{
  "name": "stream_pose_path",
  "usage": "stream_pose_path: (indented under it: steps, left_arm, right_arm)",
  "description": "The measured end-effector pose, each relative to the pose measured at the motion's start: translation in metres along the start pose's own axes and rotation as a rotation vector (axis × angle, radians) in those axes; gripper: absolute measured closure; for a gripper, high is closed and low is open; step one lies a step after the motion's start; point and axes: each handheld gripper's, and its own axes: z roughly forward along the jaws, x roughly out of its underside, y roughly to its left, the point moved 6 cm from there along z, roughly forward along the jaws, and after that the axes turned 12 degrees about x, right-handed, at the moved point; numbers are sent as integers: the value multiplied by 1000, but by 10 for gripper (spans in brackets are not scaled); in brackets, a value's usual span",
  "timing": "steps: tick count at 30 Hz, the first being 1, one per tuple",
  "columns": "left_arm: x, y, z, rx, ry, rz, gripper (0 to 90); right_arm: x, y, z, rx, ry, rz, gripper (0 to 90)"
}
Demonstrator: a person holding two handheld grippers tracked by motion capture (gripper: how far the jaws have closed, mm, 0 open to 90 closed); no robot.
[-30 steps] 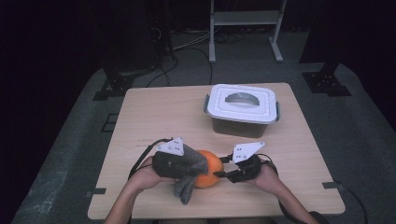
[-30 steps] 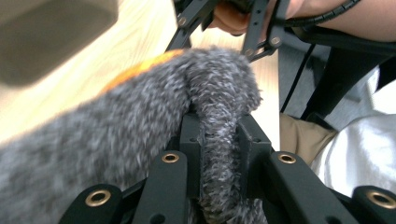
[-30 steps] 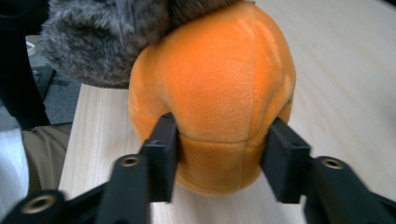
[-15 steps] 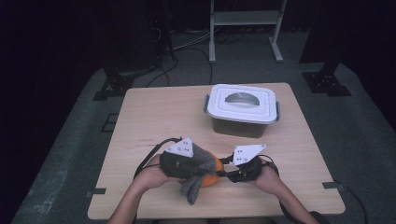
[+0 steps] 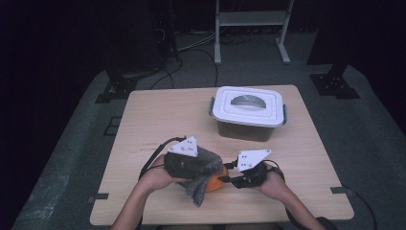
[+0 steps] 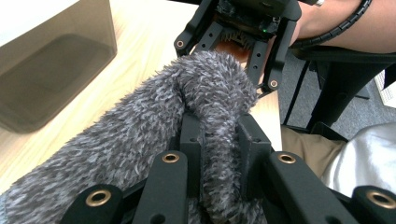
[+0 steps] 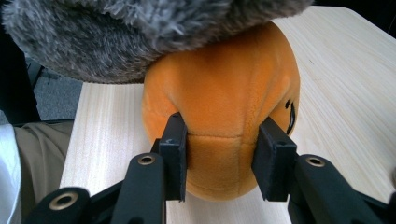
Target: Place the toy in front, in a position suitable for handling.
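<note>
Evidently midway through working a grey fuzzy cloth (image 6: 154, 121) over an orange plush toy (image 7: 224, 88), or possibly off it; hard to tell which from the folds. Left gripper (image 6: 219, 140) clamped tight on a bunched fold of that cloth, pads sunk into the pile. Right gripper (image 7: 219, 154) gripping the plush toy by its lower seam, having just been closing, with the orange body between the jaws and dented by both pads. Plush toy resting low over the wooden table (image 5: 167, 110), on the person's side of the lidded plastic container (image 5: 249, 112) and well apart from it, with the cloth draped over its top.

Next move, by judgement: hold the toy steady with the right grip and draw the cloth with the left, slowly, since soft pile may slip from the pads or drag the toy along. May need a fresh bite nearer the cloth's edge.

No brand or label readable on the container or its lid. On the plush toy just a short black stitched mark (image 7: 290, 112), likely part of a face and not lettering.
</note>
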Motion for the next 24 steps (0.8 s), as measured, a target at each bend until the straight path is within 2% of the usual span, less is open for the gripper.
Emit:
stream_pose_path:
  steps: [4,9,12,17,24]
  left_arm:
    - [3,4,-2,1,-15,-14,756]
    - [9,8,-13,-38,-25,-22,755]
    - [11,9,-16,-40,-35,-28,755]
    - [5,7,-9,-27,-43,-24,755]
    - [-9,10,2,-2,-44,0,755]
  right_arm:
    - [3,-4,-4,-3,-2,5,597]
    - [7,-6,-8,-1,2,7,597]
    - [7,-5,-8,-3,1,7,596]
    - [5,-5,-6,-5,-4,8,596]
    - [6,-6,-5,-2,-4,15,596]
